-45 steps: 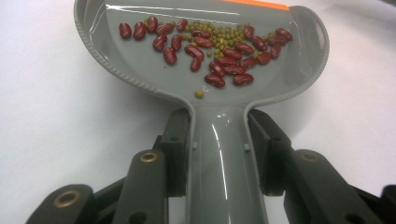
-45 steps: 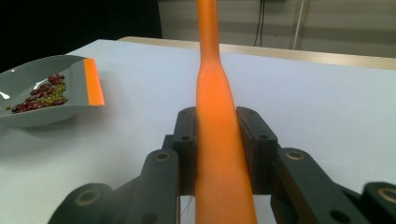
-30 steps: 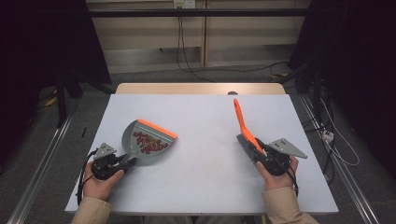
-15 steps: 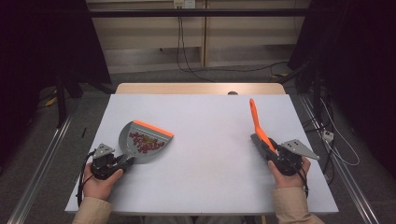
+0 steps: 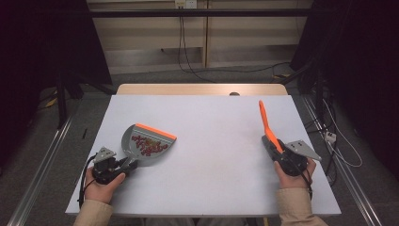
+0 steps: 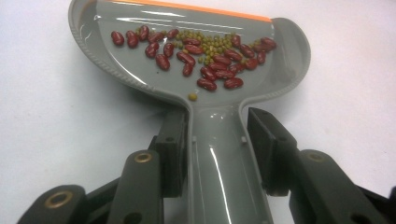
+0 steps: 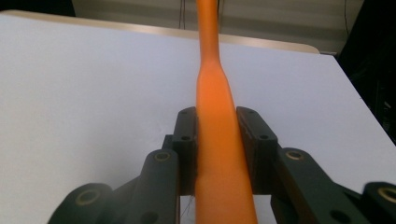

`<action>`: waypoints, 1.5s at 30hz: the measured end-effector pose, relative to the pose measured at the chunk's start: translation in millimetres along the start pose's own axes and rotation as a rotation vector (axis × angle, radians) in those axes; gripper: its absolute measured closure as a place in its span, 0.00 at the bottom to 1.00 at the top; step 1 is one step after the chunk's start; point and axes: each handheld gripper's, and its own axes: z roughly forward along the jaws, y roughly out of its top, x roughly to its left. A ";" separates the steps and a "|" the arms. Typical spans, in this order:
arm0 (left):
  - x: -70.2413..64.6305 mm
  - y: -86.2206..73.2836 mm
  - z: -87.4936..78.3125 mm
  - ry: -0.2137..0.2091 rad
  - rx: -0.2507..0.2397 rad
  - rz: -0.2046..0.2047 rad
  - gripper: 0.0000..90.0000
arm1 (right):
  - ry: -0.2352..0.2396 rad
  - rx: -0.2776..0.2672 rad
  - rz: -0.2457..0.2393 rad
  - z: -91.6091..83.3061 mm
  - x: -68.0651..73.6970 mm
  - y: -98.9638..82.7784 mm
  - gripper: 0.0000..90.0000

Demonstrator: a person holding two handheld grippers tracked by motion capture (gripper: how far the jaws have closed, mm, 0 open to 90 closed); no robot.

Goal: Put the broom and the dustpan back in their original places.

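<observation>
White table point(image 5: 211, 141); dustpan point(image 5: 148, 143), brush point(image 5: 267, 125) gripped.

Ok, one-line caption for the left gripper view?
Grey dustpan holding red beans and small green ones, its handle between the left tool's jaws, the right one standing slightly clear.

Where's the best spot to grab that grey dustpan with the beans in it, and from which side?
Grip the dustpan by its handle, coming in from the person's side of the table, along the handle. The handle is narrow and straight, so it fits between two jaws, while the pan flares wide and holds loose beans. Keep it level. The left gripper straddles that handle now, its jaws just opening.
</observation>
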 end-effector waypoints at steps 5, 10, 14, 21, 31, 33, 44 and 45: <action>-6.2 -1.7 -0.2 -0.032 -0.002 -0.002 0.62 | 0.005 -0.005 -0.008 1.2 6.4 -0.9 0.78; -13.3 -2.2 0.1 -0.061 -0.006 -0.002 0.56 | 0.029 -0.008 0.014 3.0 11.8 -1.8 0.77; -17.0 -2.0 0.6 -0.078 -0.010 0.004 0.52 | 0.055 -0.004 0.035 4.6 15.7 -2.5 0.76; -21.4 -2.3 2.4 -0.101 -0.009 0.011 0.47 | 0.081 -0.008 0.073 8.4 19.2 -2.9 0.74; -27.3 -1.2 6.9 -0.152 -0.010 0.016 0.40 | 0.128 0.016 0.072 14.1 27.9 -6.9 0.64; -29.4 -0.5 8.1 -0.161 -0.011 0.015 0.38 | 0.172 0.030 0.094 17.0 29.1 -8.5 0.58; -37.8 -0.9 11.7 -0.223 0.012 0.045 0.24 | 0.280 -0.003 0.121 10.9 32.7 -5.9 0.44; -39.1 -1.4 12.3 -0.224 0.012 0.046 0.23 | 0.288 -0.005 0.121 9.4 31.5 -6.1 0.43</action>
